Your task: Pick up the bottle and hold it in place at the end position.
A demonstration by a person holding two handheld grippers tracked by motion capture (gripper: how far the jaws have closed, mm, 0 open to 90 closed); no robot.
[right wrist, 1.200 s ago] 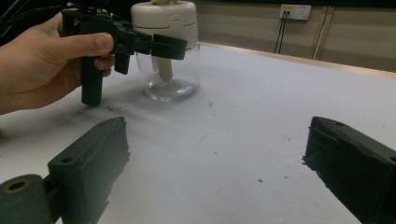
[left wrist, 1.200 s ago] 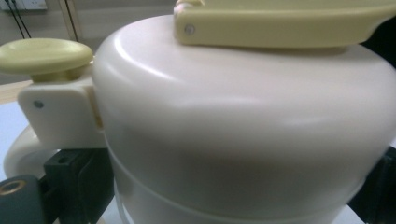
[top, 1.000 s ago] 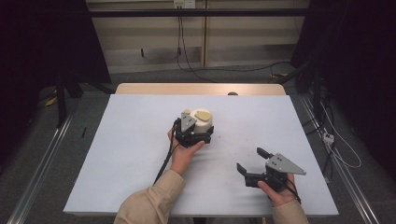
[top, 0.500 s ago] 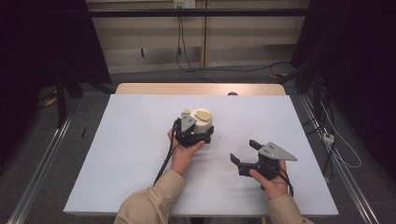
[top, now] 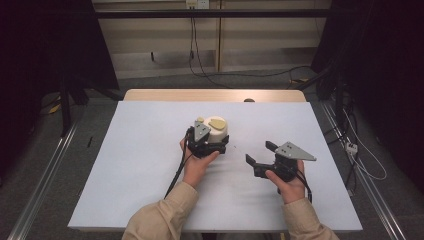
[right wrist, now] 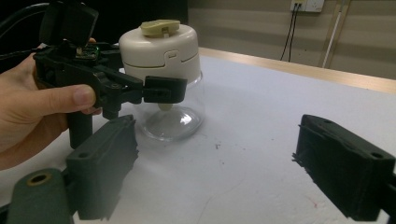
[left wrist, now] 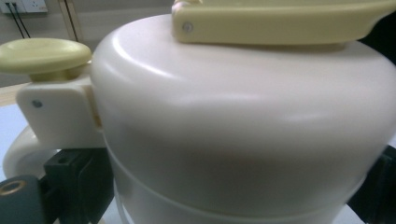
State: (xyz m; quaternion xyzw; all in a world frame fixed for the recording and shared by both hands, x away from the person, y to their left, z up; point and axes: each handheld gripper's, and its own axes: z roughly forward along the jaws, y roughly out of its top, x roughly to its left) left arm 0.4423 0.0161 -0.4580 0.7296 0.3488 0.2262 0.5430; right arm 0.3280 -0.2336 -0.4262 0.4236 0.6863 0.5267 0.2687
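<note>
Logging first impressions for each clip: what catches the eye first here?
A cream-lidded clear glass jar mid-table on the white table, with the left tongs around its lid. To its right, the right tongs hover with nothing between the jaws, which have just been closing slightly.

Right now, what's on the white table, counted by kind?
Jars: 1, a clear jar with a cream lid, the left gripper at its sides.
Handheld grippers: 2, the other being the right gripper, jaws apart with nothing between them.
Total: 3 on the table.
</note>
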